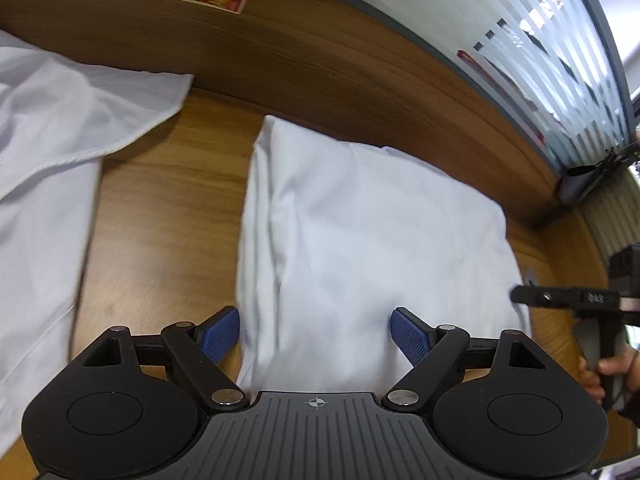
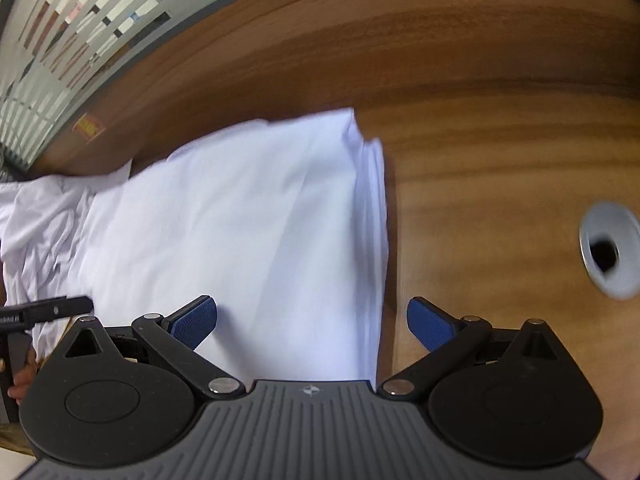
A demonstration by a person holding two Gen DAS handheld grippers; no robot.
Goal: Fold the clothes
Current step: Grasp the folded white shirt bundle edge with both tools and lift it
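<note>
A folded white garment was laid flat on the wooden desk, with a loose white cloth well apart on its left. The left hand-held gripper was held apart over the garment's near edge, nothing clamped. The right hand-held gripper was likewise spread over the garment's right edge. A cable grommet was set in the desk nearby.
</note>
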